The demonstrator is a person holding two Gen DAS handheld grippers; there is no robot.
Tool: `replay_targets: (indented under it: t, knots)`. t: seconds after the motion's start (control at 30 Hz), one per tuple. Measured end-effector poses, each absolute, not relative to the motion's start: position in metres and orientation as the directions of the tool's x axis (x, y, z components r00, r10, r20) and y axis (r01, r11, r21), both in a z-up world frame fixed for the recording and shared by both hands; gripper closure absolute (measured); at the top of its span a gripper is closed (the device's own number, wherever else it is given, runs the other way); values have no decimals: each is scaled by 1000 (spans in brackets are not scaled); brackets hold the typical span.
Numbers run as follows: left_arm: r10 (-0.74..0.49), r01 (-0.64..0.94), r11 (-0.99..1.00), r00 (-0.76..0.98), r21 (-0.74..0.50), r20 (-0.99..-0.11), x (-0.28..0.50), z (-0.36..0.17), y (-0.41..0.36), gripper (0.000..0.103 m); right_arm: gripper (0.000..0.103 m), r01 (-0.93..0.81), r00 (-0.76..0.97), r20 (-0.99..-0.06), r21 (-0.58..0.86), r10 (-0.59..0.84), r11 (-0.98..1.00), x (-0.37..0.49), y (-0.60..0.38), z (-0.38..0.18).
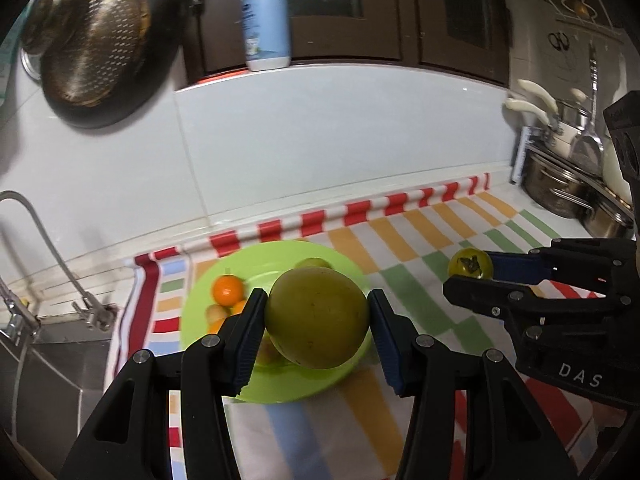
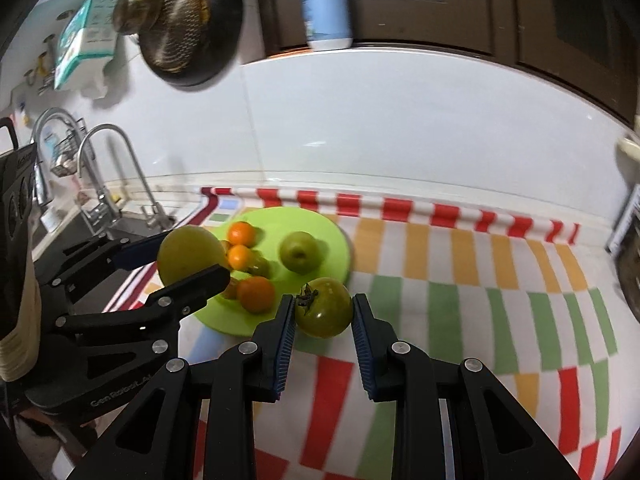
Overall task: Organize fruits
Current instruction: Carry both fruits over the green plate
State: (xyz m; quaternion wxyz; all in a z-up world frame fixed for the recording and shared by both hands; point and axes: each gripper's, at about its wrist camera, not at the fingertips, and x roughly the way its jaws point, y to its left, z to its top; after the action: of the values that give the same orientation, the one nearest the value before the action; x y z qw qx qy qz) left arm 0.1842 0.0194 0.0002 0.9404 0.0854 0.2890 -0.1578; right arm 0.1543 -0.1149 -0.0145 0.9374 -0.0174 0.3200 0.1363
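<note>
My left gripper [image 1: 317, 312] is shut on a large yellow-green round fruit [image 1: 316, 318] and holds it over the lime-green plate [image 1: 264, 258]. The plate carries small oranges [image 1: 227, 290], a green apple [image 2: 299, 251] and other small fruit. My right gripper [image 2: 324, 312] is shut on a green tomato [image 2: 325, 307] with a dark stem, above the checked cloth just right of the plate [image 2: 332, 232]. In the left wrist view the right gripper [image 1: 470, 270] holds the tomato [image 1: 470, 266] at right. In the right wrist view the left gripper [image 2: 188, 254] holds the large fruit [image 2: 188, 252] at left.
A red, orange and green checked cloth [image 2: 460, 280] covers the counter. A sink with taps [image 2: 100, 176] lies at left. Metal pots [image 1: 568, 188] stand at right. A dark pan with a strainer [image 1: 100, 48] hangs on the wall. A soap bottle [image 1: 266, 20] stands on the ledge.
</note>
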Motion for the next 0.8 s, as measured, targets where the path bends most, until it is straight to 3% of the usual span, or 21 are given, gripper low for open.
replay_targets:
  t: [0.3, 0.8]
  knots:
    - [-212, 322, 943, 780, 87, -589, 225, -11, 43, 52, 74, -340, 681, -661, 93, 313, 936, 198, -82, -35]
    - [-243, 374, 926, 705, 57, -666, 303, -51, 38, 52, 74, -318, 615, -733, 104, 289, 942, 263, -63, -78]
